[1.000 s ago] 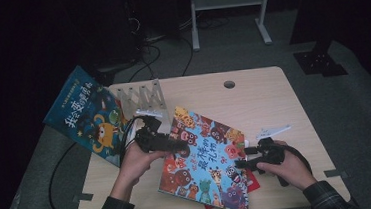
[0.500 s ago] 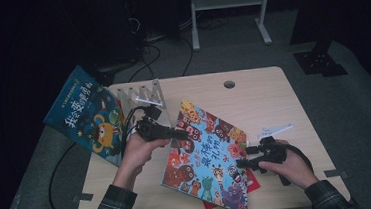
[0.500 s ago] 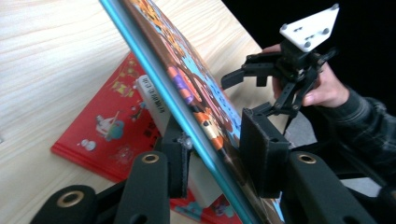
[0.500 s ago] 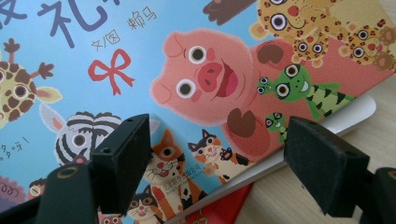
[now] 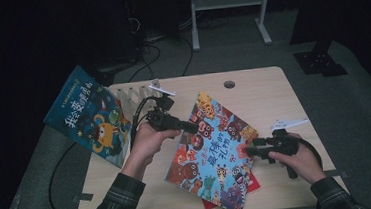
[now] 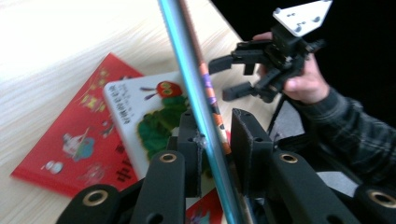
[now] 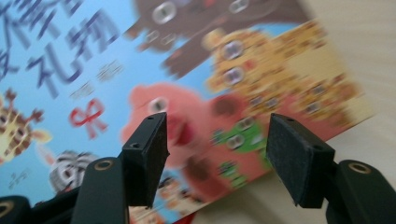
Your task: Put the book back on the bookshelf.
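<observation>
Left fingers have just closed on animal book's edge; right fingers, closing, gape beside it.

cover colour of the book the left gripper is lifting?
Light blue with cartoon animals, on the book in the left gripper; clearest in the high view.

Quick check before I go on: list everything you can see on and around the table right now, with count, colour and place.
Animal picture book: one, light blue, table centre, left edge lifted.
Caterpillar book: one, white, under the lifted book.
Red book: one, red, bottom of the pile.
Monster book: one, dark blue, leaning off the table's left edge.
Book rack: one, pale, back left of the table.
Table: one, light wood.
Stand: one, white, on the floor behind.
Left claw: black, shut on the animal picture book's edge.
Right claw: black, open over the animal picture book's right part, jaws just closing.
</observation>
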Demonstrator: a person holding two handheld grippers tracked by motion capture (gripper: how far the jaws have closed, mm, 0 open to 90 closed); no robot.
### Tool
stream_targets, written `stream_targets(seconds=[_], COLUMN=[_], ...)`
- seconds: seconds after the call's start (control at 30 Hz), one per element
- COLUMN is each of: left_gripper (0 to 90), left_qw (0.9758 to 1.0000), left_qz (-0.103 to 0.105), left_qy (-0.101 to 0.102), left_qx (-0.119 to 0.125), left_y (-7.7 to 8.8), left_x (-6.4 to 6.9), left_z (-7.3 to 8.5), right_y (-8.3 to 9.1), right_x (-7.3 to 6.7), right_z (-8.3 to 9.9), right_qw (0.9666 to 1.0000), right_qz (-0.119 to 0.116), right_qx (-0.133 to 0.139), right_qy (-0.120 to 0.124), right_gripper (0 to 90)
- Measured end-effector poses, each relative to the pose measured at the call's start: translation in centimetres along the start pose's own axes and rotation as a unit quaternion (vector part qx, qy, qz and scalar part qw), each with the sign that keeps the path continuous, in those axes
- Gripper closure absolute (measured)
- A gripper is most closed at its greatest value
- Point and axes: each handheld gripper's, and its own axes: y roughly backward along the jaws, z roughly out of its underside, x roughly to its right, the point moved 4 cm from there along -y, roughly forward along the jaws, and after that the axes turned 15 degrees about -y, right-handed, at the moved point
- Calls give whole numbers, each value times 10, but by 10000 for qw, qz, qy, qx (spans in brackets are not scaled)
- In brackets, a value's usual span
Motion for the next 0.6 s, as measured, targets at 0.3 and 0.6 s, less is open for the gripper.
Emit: stream_targets(seconds=[0.3,0.6], left_gripper=[784,807], left_qw=[9999,9998], left_qz=[63,133], left_qy=[24,-103], left_qx=[77,-83], left_y=[8,14], left_x=[8,18], left_z=[-12,-23], right_y=[32,30], right_x=[36,68], right_z=[-16,-12], right_qw=[9954,9890], right_qz=[222,1278], right_qx=[792,617], right_qy=[-490,-425], right_gripper=[404,410])
